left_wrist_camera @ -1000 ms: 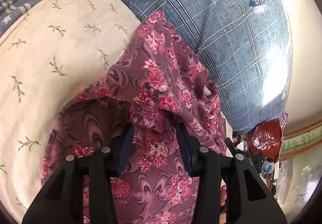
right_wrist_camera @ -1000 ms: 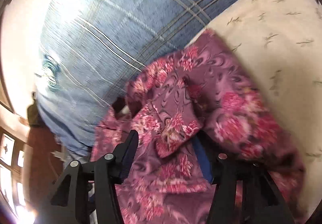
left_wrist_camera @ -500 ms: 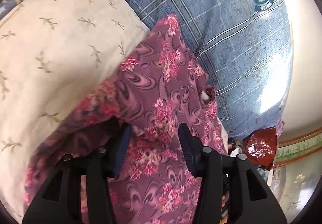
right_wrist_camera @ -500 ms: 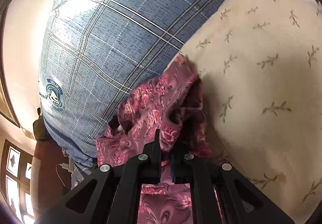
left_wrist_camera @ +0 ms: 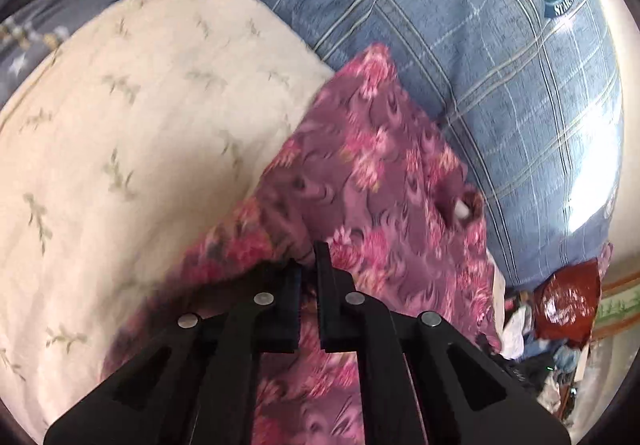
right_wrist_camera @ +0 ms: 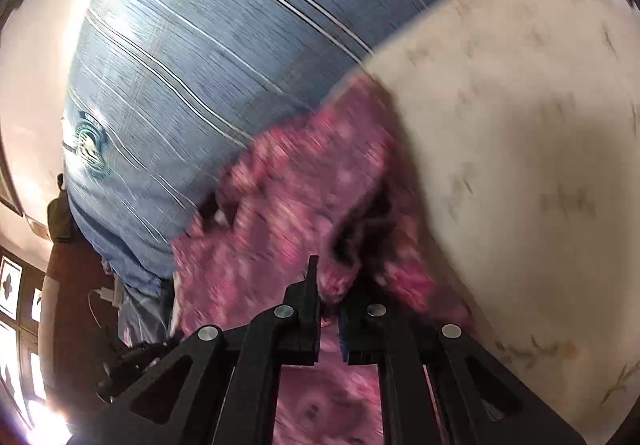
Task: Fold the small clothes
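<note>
Here, nearest, the left gripper (left_wrist_camera: 308, 277) has its fingers pinched on the floral garment (left_wrist_camera: 384, 181); the right gripper (right_wrist_camera: 326, 285) likewise grips a bunched fold of it; the cloth lies between the cream pillow (left_wrist_camera: 140, 133) on the left and the blue checked pillow (left_wrist_camera: 460, 57) beyond; lift both edges evenly, keeping tension, so the fold lands square.

Maroon-and-pink floral garment (left_wrist_camera: 372, 165), cream leaf-sprigged pillow (left_wrist_camera: 140, 149), blue plaid bedcover (left_wrist_camera: 460, 45).
</note>
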`<state>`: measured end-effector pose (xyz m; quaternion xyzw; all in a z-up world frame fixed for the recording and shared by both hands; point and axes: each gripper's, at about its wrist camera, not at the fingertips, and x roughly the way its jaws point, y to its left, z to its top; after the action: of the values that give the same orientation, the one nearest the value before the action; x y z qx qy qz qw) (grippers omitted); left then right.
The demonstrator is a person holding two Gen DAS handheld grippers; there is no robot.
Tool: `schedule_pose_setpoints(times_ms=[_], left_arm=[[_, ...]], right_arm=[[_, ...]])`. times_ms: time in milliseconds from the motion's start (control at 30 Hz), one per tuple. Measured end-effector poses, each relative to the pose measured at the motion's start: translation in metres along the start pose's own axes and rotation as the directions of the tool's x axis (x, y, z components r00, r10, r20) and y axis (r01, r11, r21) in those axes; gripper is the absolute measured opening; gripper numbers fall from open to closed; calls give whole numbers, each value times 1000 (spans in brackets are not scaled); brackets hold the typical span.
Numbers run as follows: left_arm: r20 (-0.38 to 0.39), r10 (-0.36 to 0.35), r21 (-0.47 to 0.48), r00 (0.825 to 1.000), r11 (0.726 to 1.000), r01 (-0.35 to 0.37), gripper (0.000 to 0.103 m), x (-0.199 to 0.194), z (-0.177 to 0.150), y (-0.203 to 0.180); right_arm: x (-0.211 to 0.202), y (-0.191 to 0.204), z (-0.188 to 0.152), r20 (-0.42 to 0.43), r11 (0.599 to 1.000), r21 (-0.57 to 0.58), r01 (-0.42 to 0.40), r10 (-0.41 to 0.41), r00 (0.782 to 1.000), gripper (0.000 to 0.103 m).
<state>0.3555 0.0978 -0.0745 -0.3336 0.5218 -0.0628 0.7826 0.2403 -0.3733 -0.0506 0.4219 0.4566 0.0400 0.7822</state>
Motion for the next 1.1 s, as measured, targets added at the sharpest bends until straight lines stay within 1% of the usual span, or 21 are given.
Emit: schedule_pose_setpoints(times_ms=[33, 100, 133, 200, 233, 300, 400, 433, 500, 567, 600, 633, 667, 700, 767, 833, 867, 933, 967, 1000, 1100], left_arm=[[-14, -1, 22, 1000, 1000, 1, 4, -7, -3, 0], [-49, -28, 80, 998, 996, 32, 5, -28, -13, -3], [-54, -46, 108, 998, 993, 51, 5, -36, -16, -8], [-22, -49, 192, 999, 980, 52, 5, -52, -18, -26], [0, -62, 244, 998, 968, 60, 7, -56, -14, -40], [29, -55, 294, 998, 955, 44, 22, -53, -5, -58], [26, -14, 324, 1000, 946, 5, 27, -21, 15, -82], [27, 10, 344, 1000, 939, -18, 27, -11, 16, -87], [60, 103, 368, 993, 922, -118, 27, 10, 19, -86], [31, 207, 348, 978, 915, -205, 25, 39, 20, -73], [40, 202, 338, 979, 919, -203, 22, 44, 21, -67], [55, 191, 350, 980, 916, -198, 22, 40, 19, -68], [38, 198, 362, 979, 911, -198, 22, 37, 19, -70], [27, 183, 366, 983, 913, -180, 22, 31, 17, -71], [-7, 119, 389, 993, 915, -107, 23, 17, 5, -73], [-43, 87, 430, 995, 901, -60, 28, 10, -15, -73], [-44, 105, 447, 993, 891, -75, 33, 10, -24, -73], [-74, 164, 465, 984, 878, -111, 34, 22, -40, -68], [-85, 178, 454, 980, 883, -121, 34, 23, -45, -65], [-75, 177, 447, 981, 885, -126, 34, 16, -49, -65], [-161, 112, 400, 981, 916, -39, 34, -16, -63, -52]], right_arm=[[-7, -6, -4, 9, 999, 20, -29, 29, 1000, 8], [-36, -7, -8, 63, 1000, 25, 13, -14, 998, 14], [-51, -4, -9, 129, 999, 10, 48, -49, 991, 14], [-71, 10, -5, 248, 997, -56, 60, -45, 968, 16], [-69, 22, 4, 243, 992, -116, 55, -25, 970, 19], [-54, 33, 19, 214, 985, -157, 65, -30, 976, 28], [-26, 36, 36, 147, 989, -145, 20, 1, 989, 28], [-18, 40, 36, 117, 986, -168, 10, 9, 993, 27], [-2, 41, 31, 120, 975, -218, 52, -26, 992, 27], [17, 24, 27, 82, 978, -178, 112, -99, 992, 25], [26, 9, 26, 48, 984, -142, 108, -102, 994, 15], [23, 8, 27, 78, 986, -138, 93, -82, 994, 9], [18, 6, 30, 65, 987, -124, 99, -91, 994, 6], [13, 5, 30, 50, 991, -107, 81, -76, 996, 16], [-5, 7, 23, 50, 993, -114, 30, -24, 998, 18], [-17, 8, 10, 17, 989, -149, -17, 20, 1000, 26], [-18, 8, 0, -7, 986, -168, -17, 16, 1000, 28], [-16, 3, -13, -41, 981, -192, 11, -19, 999, 24], [-22, 0, -18, -42, 985, -172, 10, -18, 999, 23], [-26, -1, -21, -55, 988, -151, 14, -23, 998, 28], [-55, -1, -38, -83, 990, -136, 32, -44, 996, 30]])
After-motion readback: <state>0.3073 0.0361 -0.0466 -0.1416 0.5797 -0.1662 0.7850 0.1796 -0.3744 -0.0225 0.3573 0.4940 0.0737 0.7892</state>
